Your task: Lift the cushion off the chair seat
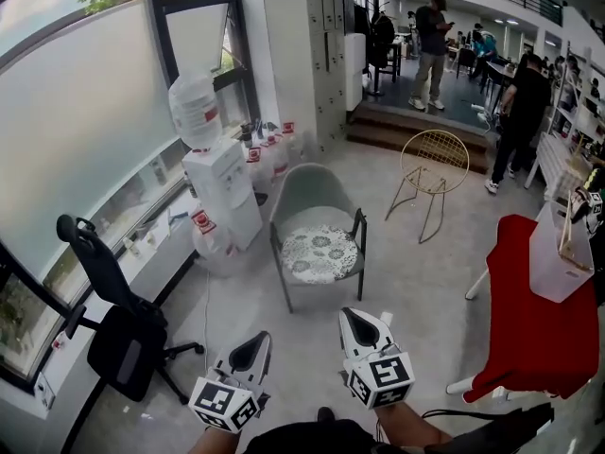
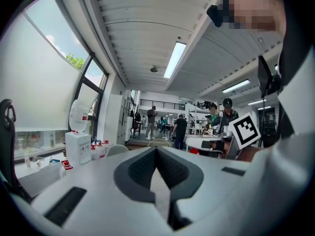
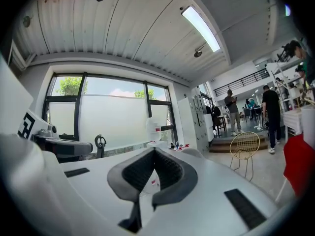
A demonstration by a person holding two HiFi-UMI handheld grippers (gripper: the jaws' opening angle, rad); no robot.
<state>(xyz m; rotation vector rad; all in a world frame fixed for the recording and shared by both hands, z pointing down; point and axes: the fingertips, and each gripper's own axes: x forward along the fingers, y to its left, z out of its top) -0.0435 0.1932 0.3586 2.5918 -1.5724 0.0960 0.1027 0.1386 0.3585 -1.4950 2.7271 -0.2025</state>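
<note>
A grey armchair (image 1: 317,195) stands on the floor ahead of me, in the middle of the head view. On its seat lies a pale cushion (image 1: 319,253) with a flower pattern. My left gripper (image 1: 260,341) is low in the view, short of the chair and apart from it, its jaws shut on nothing. Beside it my right gripper (image 1: 353,317) is also shut and empty, pointing toward the chair's front. In the left gripper view the jaws (image 2: 156,149) meet at their tips, with the chair's back (image 2: 116,149) small beyond them. The right gripper view shows its jaws (image 3: 154,150) closed as well.
A white water dispenser (image 1: 223,185) and spare bottles (image 1: 274,146) stand left of the armchair. A black office chair (image 1: 118,322) is at the near left. A gold wire chair (image 1: 433,165) is behind right, a red-draped table (image 1: 534,315) at the right. Several people stand far back.
</note>
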